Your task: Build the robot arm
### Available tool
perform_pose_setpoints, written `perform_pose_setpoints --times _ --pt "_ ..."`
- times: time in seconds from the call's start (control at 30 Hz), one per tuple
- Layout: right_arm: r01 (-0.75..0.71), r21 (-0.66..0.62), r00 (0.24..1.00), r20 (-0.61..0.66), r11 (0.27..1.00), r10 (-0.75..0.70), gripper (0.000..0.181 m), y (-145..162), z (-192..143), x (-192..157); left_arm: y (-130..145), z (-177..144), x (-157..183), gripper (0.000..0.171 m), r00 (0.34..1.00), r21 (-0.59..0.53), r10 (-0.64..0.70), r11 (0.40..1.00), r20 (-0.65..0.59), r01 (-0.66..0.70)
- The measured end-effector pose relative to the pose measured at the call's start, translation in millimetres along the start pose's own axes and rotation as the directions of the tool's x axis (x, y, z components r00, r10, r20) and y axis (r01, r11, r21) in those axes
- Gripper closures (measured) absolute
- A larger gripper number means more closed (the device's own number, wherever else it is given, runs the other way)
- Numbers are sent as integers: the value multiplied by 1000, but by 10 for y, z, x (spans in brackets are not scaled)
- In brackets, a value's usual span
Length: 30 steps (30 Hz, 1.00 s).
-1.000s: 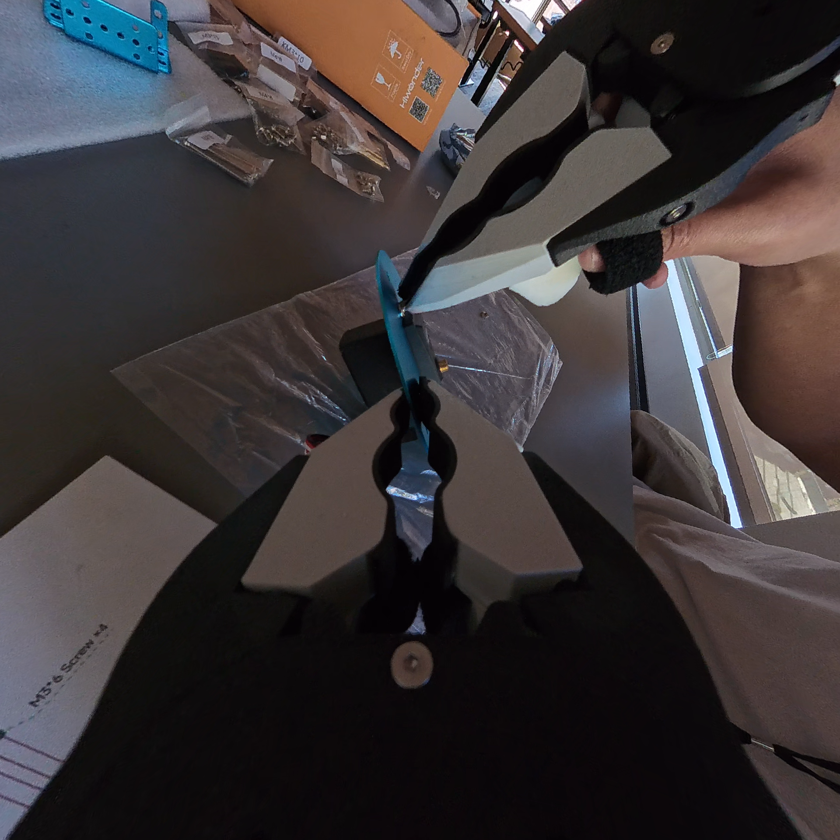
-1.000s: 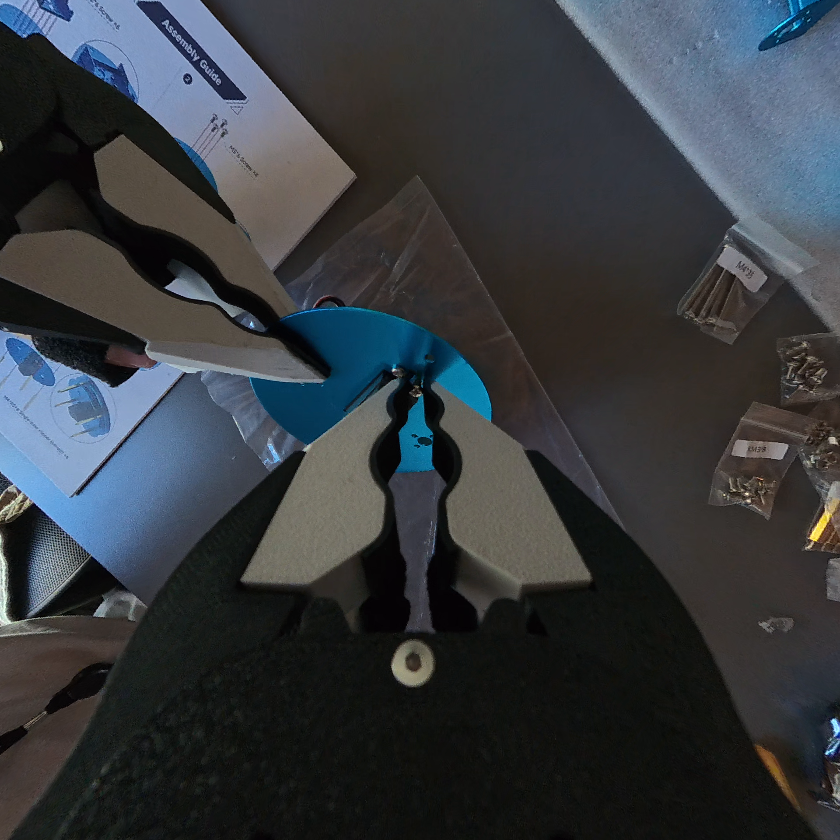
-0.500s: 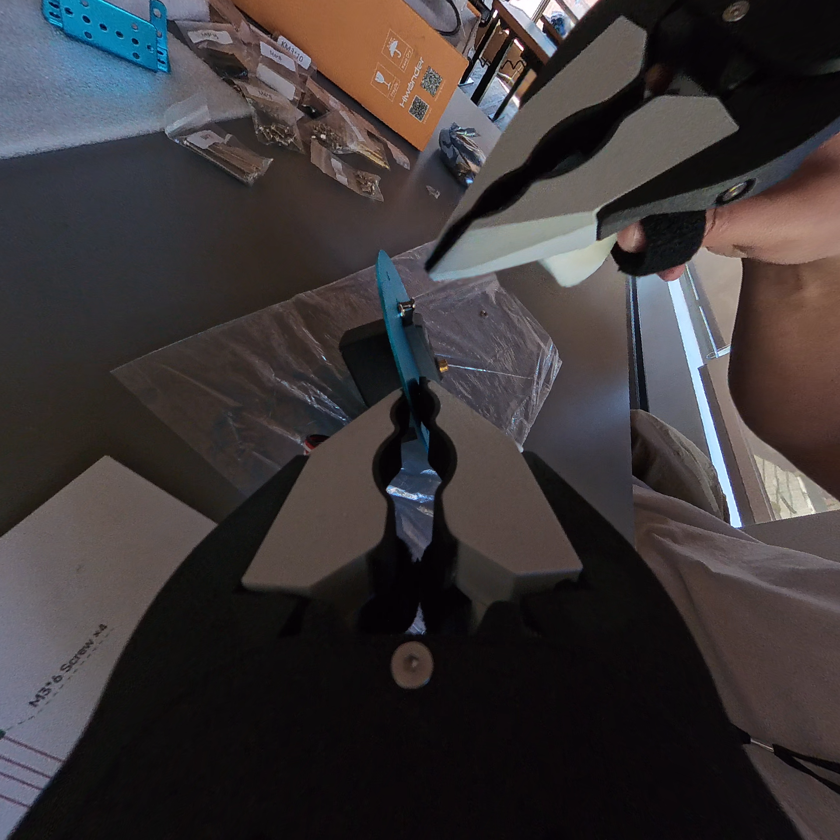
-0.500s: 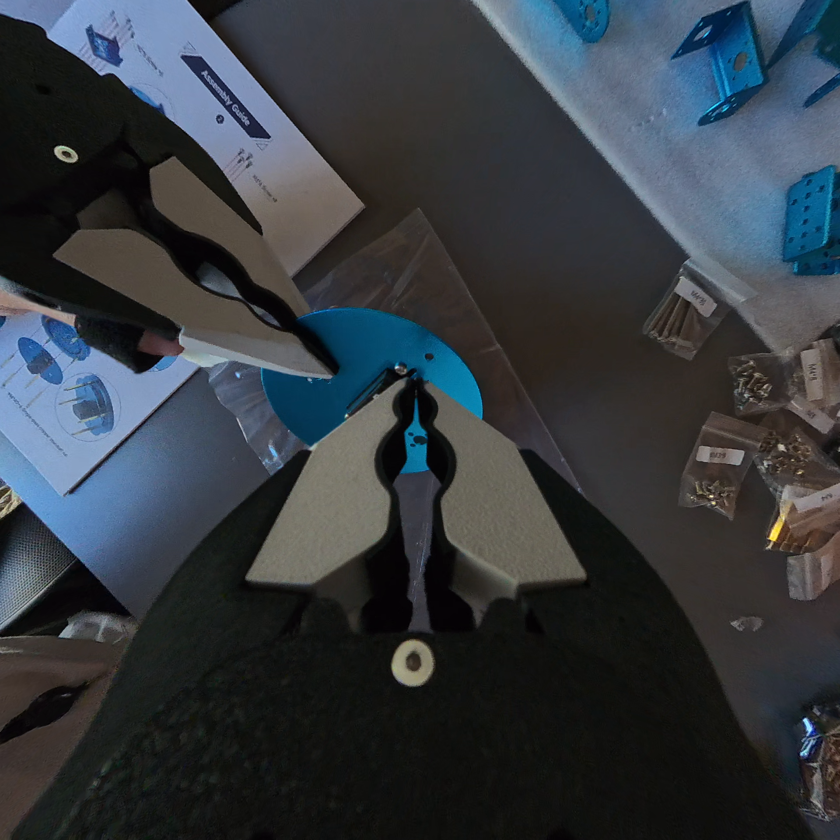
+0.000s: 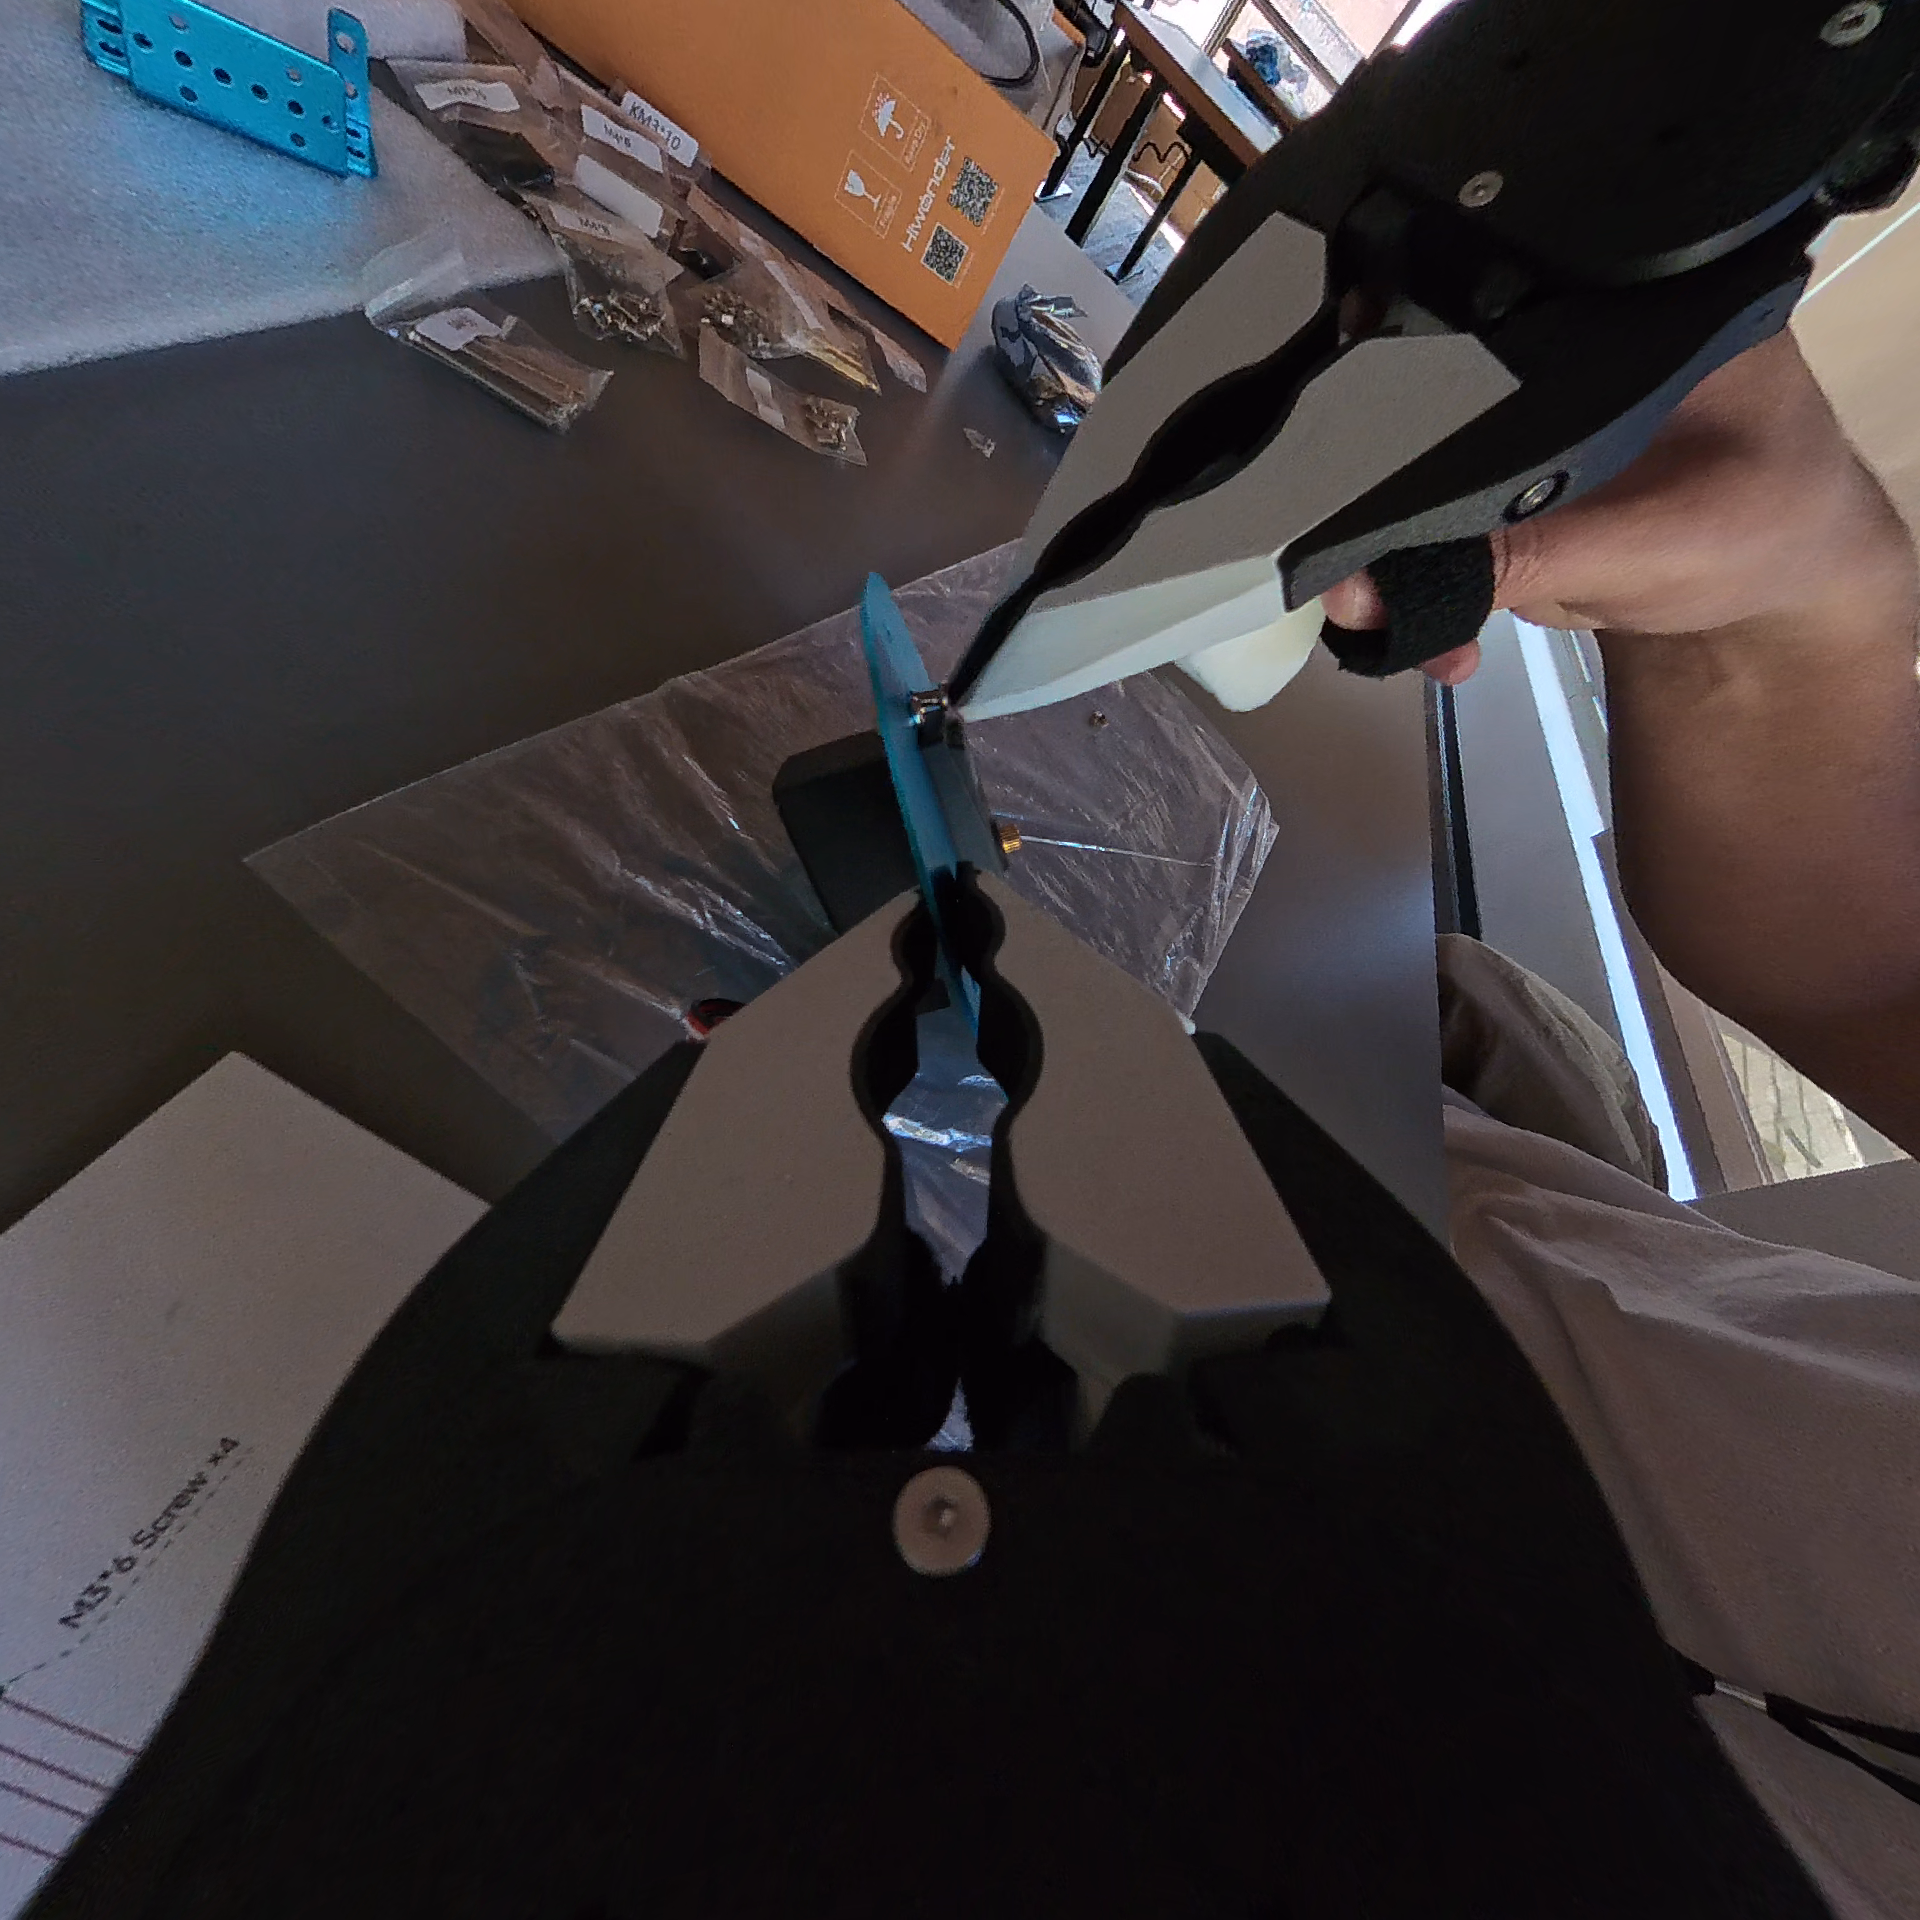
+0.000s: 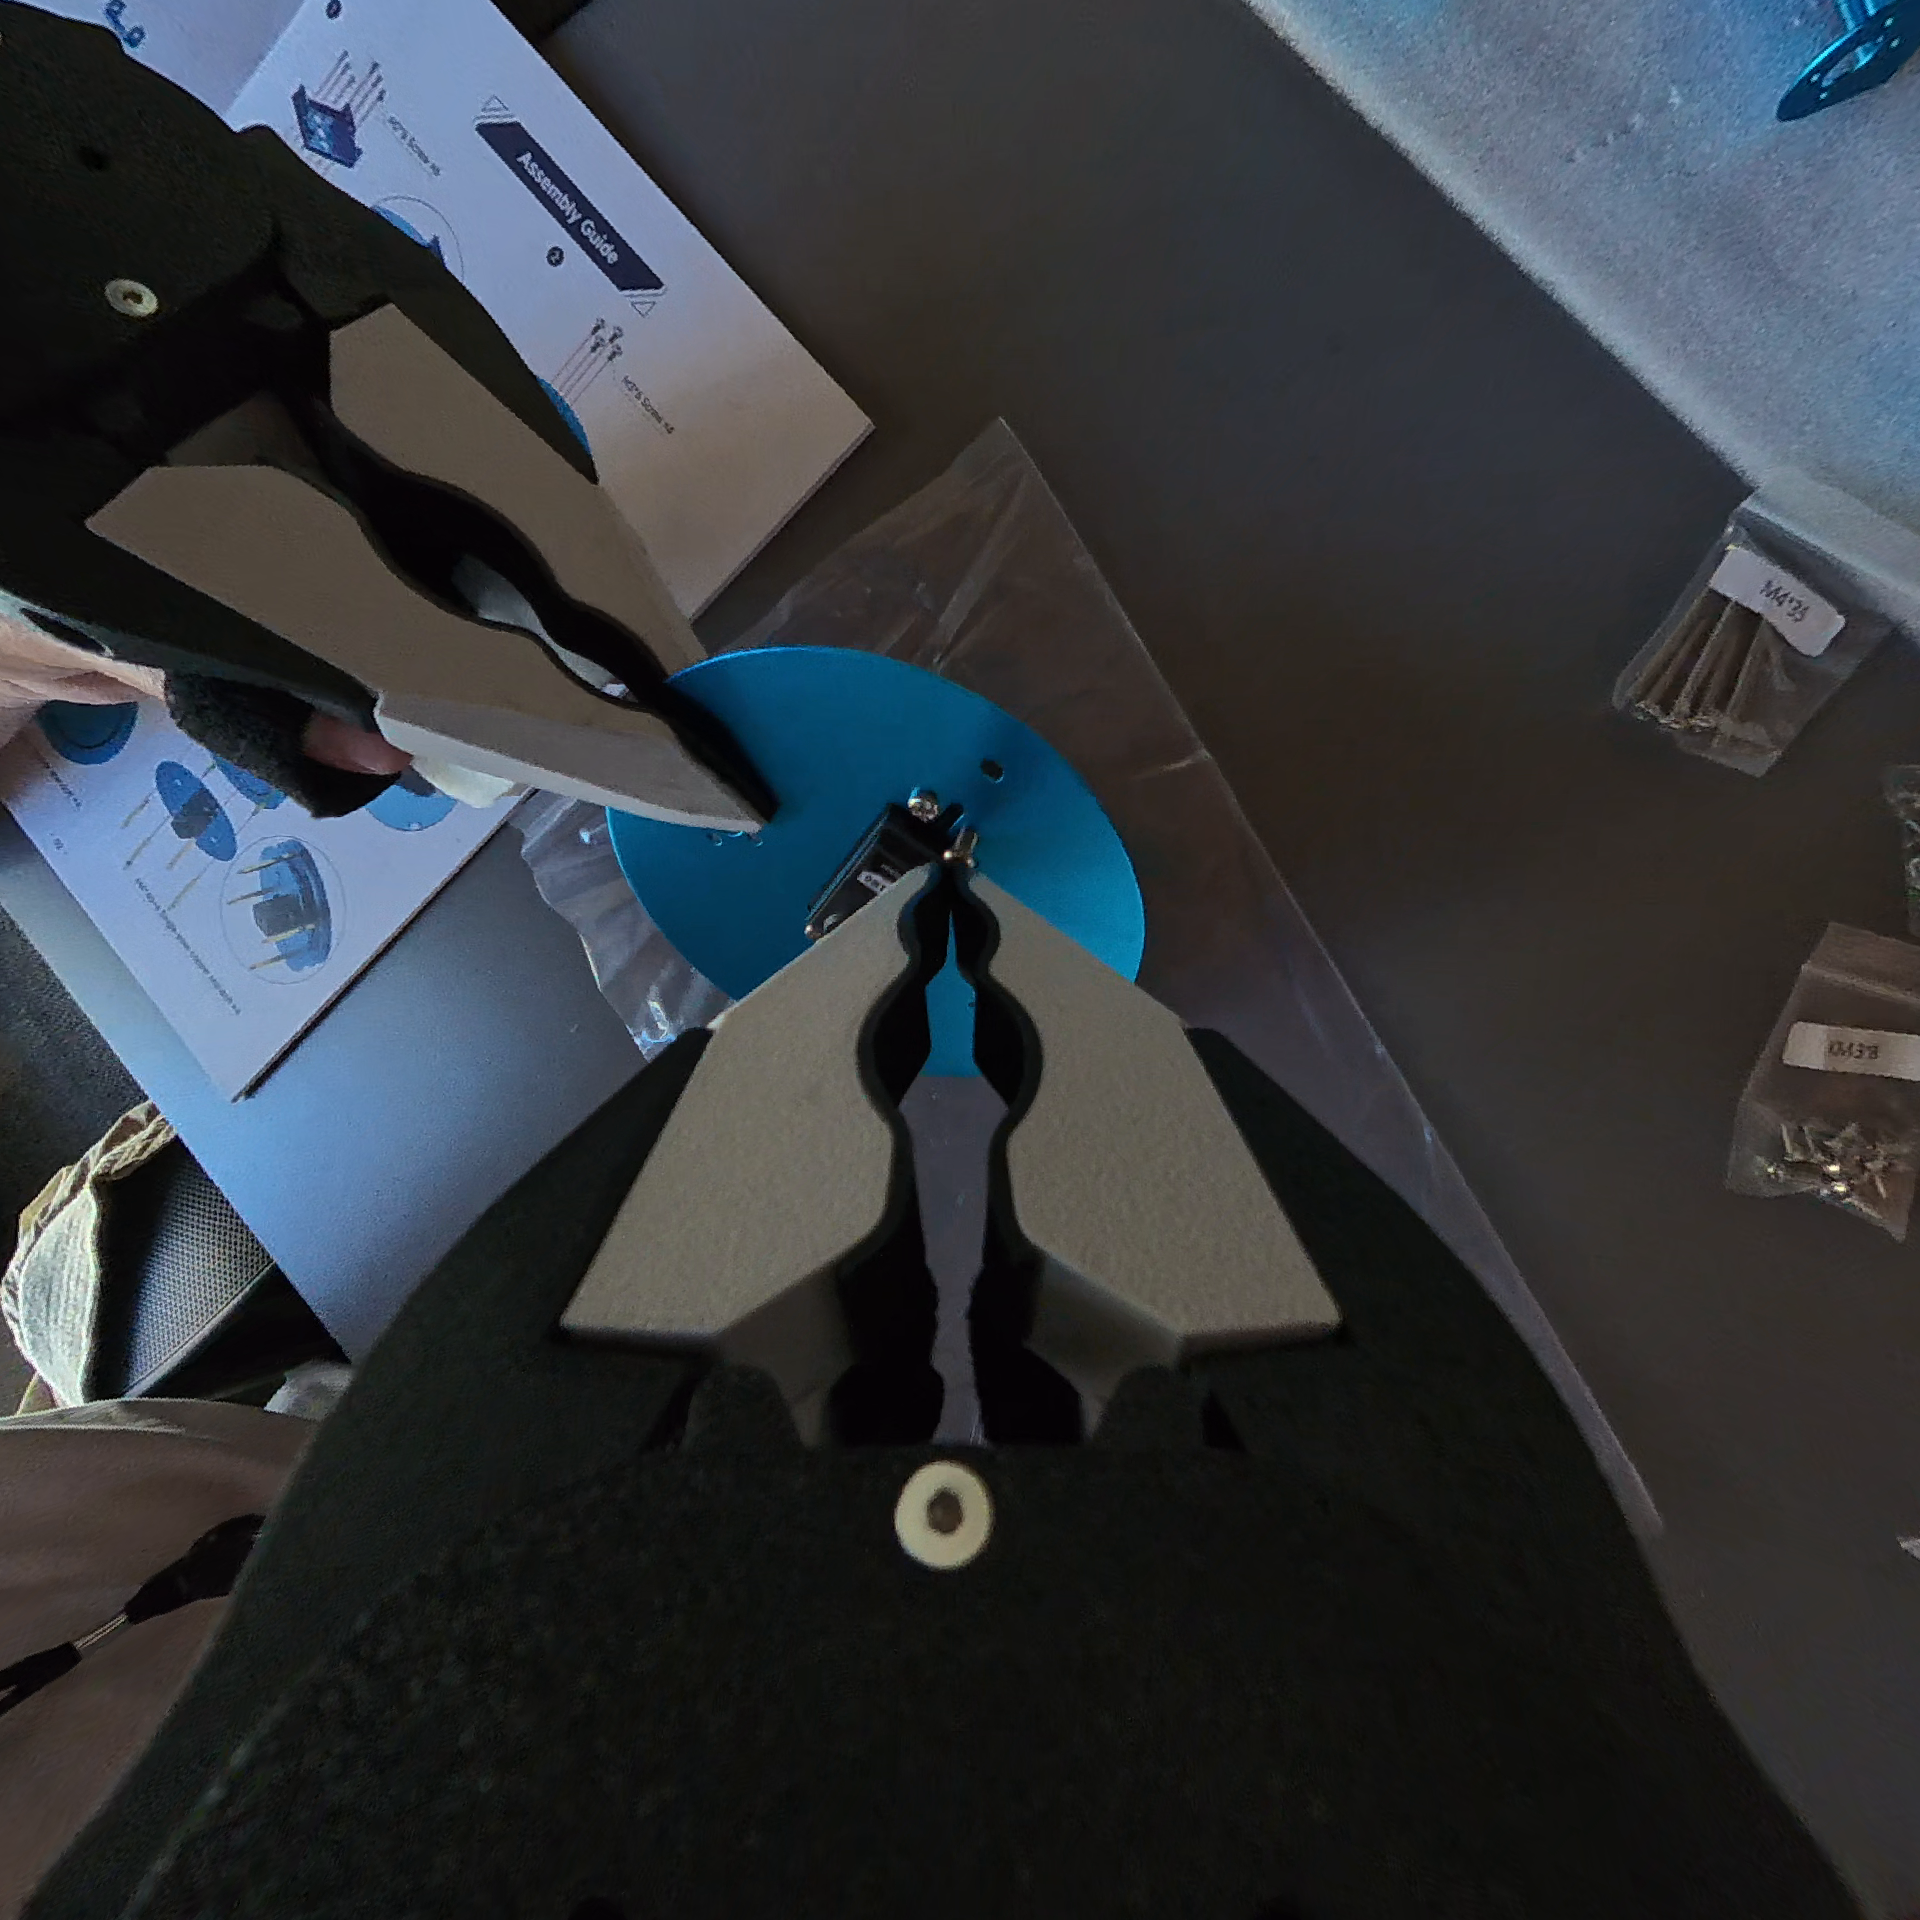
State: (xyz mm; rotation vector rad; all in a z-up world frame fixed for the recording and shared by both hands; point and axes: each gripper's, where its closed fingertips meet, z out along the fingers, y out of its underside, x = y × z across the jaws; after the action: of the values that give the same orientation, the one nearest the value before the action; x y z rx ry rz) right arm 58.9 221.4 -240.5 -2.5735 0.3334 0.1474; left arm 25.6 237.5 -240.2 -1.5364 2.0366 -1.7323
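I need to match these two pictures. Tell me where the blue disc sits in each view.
Left wrist view: the blue disc stands edge-on at centre, clamped in the left gripper.
Right wrist view: its round face fills the centre.
Shared landmark: the clear plastic bag beneath it.

**Left tool pinching a blue disc on edge while the right tool meets a screw**

The left tool [image 5: 951,904] is gripping the lower rim of a blue metal disc [image 5: 912,769], holding it edge-on above a clear plastic bag [image 5: 582,883] that is lying on the dark bench [image 5: 312,540]. A black block [image 5: 831,821] is sitting against the disc's far face. The right tool [image 5: 971,686], held in a hand [image 5: 1621,561], is reaching in from the upper right, its nearly closed tips touching a small silver screw [image 5: 925,709] on the disc. Farther back, bags of screws [image 5: 623,301], a blue perforated bracket [image 5: 223,88] and an orange cardboard box [image 5: 831,156] are lying. A white printed sheet [image 5: 197,1299] is lying at lower left.
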Motion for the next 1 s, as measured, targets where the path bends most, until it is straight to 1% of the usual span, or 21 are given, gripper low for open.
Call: perform_pose_setpoints --times 0.3,0.47,0.67,0.73,0.8,0.87,0.9,1.0 --pt "5 -5 1000 -3 1000 -5 181 -34 4 -23 -1 0 5 169 1000 0 9 1000 1 -9" --pt "15 -19 1000 -25 1000 -16 181 -15 10 -7 -3 -1 15 169 1000 2 14 1000 -1 -14" --pt "10 8 1000 -2 1000 -10 181 -18 0 -28 -11 4 51 169 999 10 47 999 -12 -47" --pt "-5 18 1000 24 1000 5 181 -9 -21 -39 -5 0 44 170 998 4 55 998 -6 -55" --pt "-20 45 998 67 999 17 181 -1 -60 -64 -15 -9 63 171 999 8 46 999 -18 -46" --pt "-25 82 993 119 996 16 181 15 -119 -91 -18 -13 97 171 997 9 67 998 -31 -66" --pt "-19 106 990 138 994 4 176 22 -163 -95 -19 -12 115 171 996 9 81 997 -36 -81" --pt "29 249 982 172 968 -74 175 -1 -323 -90 -19 -11 152 171 990 8 130 991 -44 -130"
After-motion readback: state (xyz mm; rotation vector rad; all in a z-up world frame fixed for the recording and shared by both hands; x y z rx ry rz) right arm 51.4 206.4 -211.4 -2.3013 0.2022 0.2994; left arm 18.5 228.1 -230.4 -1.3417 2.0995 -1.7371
